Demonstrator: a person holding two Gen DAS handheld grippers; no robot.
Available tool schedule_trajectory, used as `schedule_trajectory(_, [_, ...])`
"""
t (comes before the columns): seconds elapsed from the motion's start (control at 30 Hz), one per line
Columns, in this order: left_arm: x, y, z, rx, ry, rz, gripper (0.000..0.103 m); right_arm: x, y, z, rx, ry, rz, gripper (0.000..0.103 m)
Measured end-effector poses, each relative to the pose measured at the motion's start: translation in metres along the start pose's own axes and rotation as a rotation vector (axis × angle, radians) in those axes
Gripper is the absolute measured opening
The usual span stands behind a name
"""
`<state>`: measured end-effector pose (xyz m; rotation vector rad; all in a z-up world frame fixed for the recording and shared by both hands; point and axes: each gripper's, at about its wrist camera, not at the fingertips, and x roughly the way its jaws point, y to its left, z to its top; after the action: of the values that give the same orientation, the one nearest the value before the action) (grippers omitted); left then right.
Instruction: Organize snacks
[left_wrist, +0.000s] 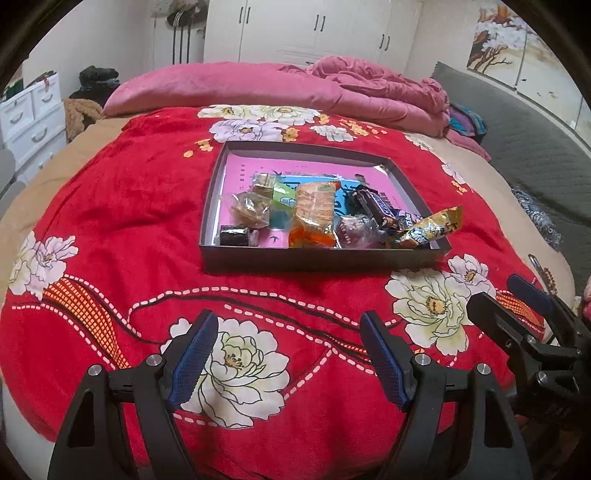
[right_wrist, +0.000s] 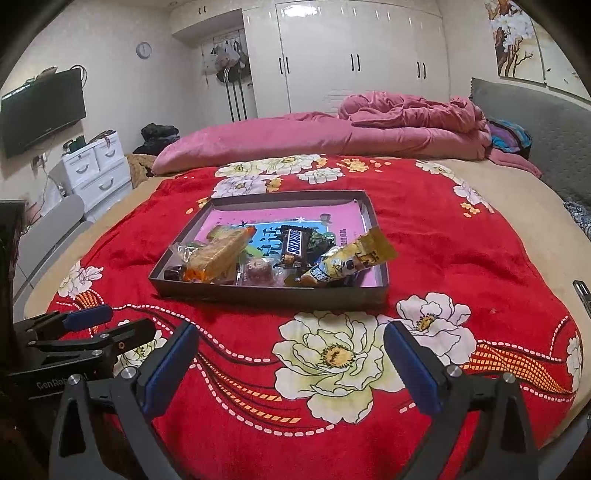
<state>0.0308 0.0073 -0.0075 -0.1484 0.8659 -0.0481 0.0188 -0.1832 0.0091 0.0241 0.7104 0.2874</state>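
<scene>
A shallow dark box (left_wrist: 317, 258) (right_wrist: 273, 293) with a pink floor sits on the red flowered blanket (left_wrist: 147, 221). Inside it lie several snacks: an orange cracker pack (left_wrist: 314, 210) (right_wrist: 218, 254), a Snickers bar (left_wrist: 373, 205) (right_wrist: 293, 245), a gold wrapper (left_wrist: 428, 227) (right_wrist: 351, 262) leaning over the rim, a clear bag of sweets (left_wrist: 249, 208) and a small dark roll (left_wrist: 234, 234). My left gripper (left_wrist: 290, 358) hangs open over the blanket, short of the box, holding nothing. My right gripper (right_wrist: 291, 367) is open too and empty, also on the near side of the box.
A folded pink duvet (left_wrist: 332, 88) (right_wrist: 369, 129) lies across the far side of the bed. A grey headboard (left_wrist: 524, 125) runs along the right. White drawers (right_wrist: 98, 170) and a wall television (right_wrist: 40, 110) stand at the left. Wardrobes (right_wrist: 351, 55) line the back wall.
</scene>
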Motion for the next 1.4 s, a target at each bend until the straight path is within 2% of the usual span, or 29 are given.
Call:
schedule_trajectory(0.8, [-0.0039, -0.002, -0.0003, 0.013, -0.017, -0.016, 0.08, 0.0023, -0.0045, -0.0018, 0.015, 0.01, -0.009, 0.101])
schedule_trajectory(1.4, [-0.005, -0.0032, 0.0012, 0.028, -0.023, 0.026, 0.08, 0.0033, -0.0079, -0.0023, 0.026, 0.021, -0.021, 0.101])
